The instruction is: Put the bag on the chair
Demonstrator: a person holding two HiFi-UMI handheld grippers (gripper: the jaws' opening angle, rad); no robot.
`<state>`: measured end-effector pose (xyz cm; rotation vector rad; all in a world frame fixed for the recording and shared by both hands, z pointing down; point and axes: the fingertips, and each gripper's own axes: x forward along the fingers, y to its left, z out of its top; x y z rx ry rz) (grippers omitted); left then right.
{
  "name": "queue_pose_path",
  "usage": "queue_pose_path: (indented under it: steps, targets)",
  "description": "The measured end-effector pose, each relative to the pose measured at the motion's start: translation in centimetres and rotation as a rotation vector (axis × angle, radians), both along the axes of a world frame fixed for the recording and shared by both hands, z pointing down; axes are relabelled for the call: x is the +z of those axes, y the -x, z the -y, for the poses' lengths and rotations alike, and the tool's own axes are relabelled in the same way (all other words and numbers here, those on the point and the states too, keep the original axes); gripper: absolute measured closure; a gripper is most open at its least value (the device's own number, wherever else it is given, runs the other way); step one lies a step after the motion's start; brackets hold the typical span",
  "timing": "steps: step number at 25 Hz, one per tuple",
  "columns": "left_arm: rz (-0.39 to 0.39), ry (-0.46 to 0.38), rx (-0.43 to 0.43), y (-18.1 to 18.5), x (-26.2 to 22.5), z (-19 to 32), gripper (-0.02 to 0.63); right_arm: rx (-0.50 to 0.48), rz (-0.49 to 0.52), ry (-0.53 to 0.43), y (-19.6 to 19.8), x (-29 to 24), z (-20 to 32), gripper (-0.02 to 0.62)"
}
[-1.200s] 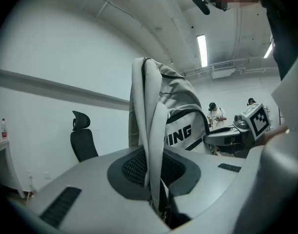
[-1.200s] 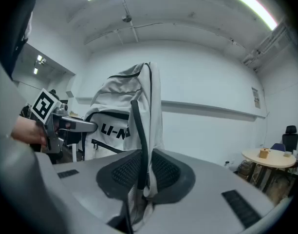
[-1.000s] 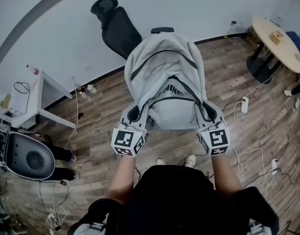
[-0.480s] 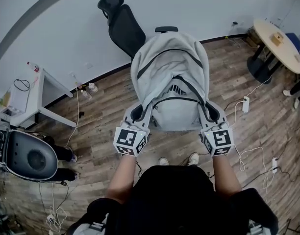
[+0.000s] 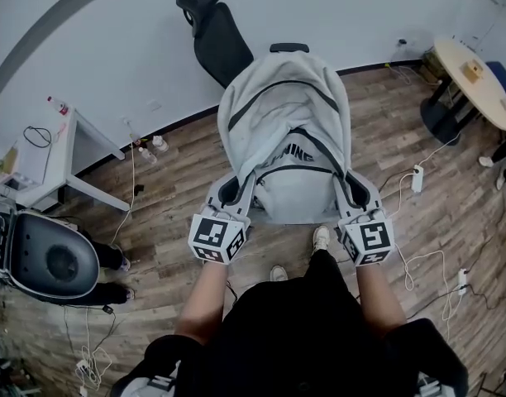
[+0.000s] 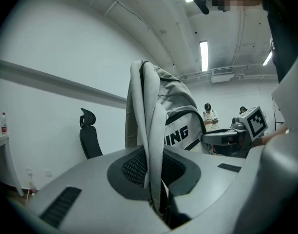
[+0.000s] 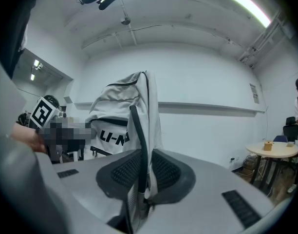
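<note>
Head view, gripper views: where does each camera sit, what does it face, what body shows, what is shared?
Head view: on the head, facing down at the bag; forearms, torso, shoes.
Left gripper view: on the left gripper, facing left strap and chair; torso.
Right gripper view: on the right gripper, facing right strap; torso.
Shared: the bag.

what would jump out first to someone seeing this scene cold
A big grey backpack fills the middle of the head view, held up above the wooden floor. It hangs by its two straps, one pinched in the left claw and one in the right claw. Behind it, against the white wall, stands a black office chair.
</note>
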<state>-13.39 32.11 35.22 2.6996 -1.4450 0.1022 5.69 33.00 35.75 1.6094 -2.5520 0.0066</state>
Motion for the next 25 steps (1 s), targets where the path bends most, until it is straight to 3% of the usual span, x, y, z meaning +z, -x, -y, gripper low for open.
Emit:
queue_pose_path:
  steps: [11,25]
  targets:
    - [-0.002,0.008,-0.015,-0.9,0.7,4.7,0.561,-0.019,0.003,0.016,-1.0,0.7,5.1,0.511]
    - [0.016,0.025,-0.037,-3.9,1.0,16.2,0.561,-0.044,0.012,0.038,-3.9,1.4,16.9,0.511]
